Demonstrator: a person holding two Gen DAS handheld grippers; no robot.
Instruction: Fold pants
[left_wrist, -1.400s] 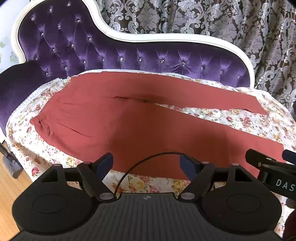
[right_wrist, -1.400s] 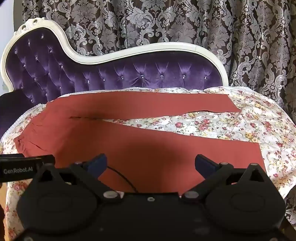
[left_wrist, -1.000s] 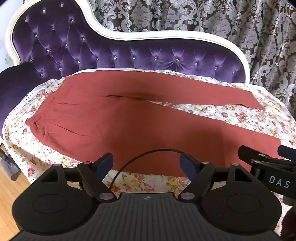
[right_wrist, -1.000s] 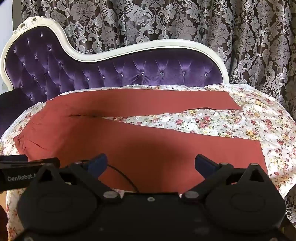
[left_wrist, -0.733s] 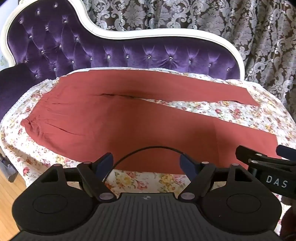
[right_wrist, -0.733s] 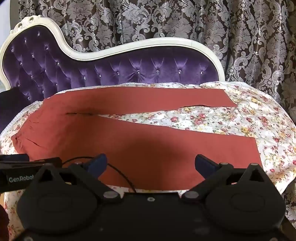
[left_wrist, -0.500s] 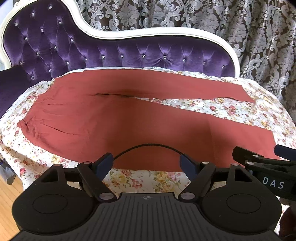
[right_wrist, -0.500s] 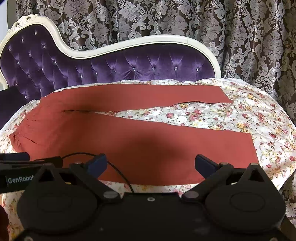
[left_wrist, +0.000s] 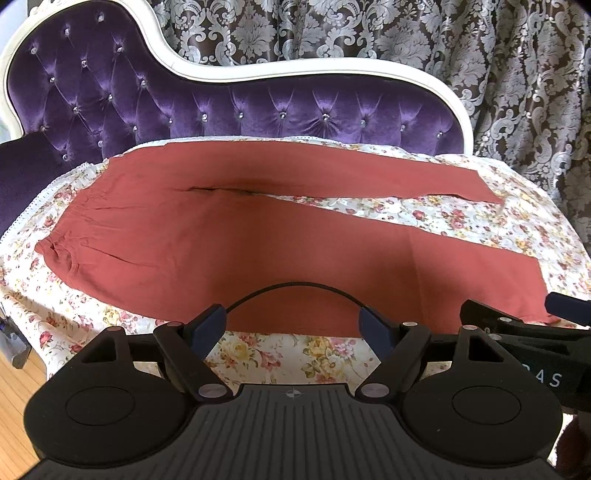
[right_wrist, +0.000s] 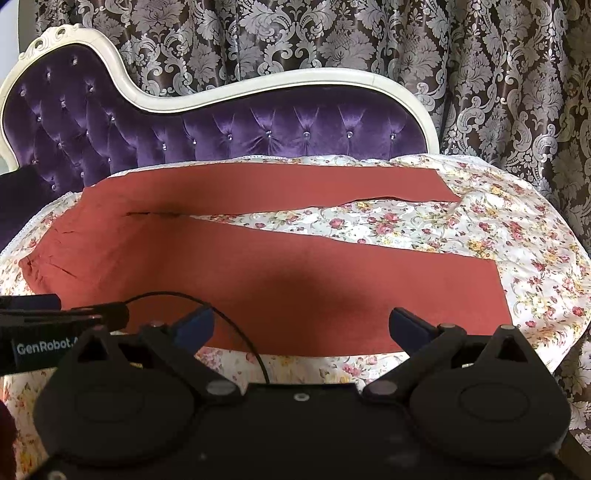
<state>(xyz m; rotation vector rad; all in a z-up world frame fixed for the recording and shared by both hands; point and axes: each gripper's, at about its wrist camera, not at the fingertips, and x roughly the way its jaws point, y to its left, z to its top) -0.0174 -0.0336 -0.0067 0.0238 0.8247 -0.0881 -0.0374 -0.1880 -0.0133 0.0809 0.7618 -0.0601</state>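
Rust-red pants (left_wrist: 229, 243) lie flat on a floral sheet (left_wrist: 461, 221), waistband at the left, both legs spread apart to the right. They also show in the right wrist view (right_wrist: 295, 269). My left gripper (left_wrist: 293, 325) is open and empty, held above the near edge of the near leg. My right gripper (right_wrist: 301, 328) is open and empty, also above the near leg's front edge. Each gripper shows at the side of the other's view.
The sheet covers a purple tufted sofa (left_wrist: 258, 110) with a white frame; its backrest rises behind the pants. A patterned curtain (right_wrist: 480, 74) hangs behind. Wooden floor (left_wrist: 14, 391) shows at the lower left.
Both grippers have drawn back and shifted slightly right, so more of the sheet's front edge shows. The pants have not moved. Both grippers stay open.
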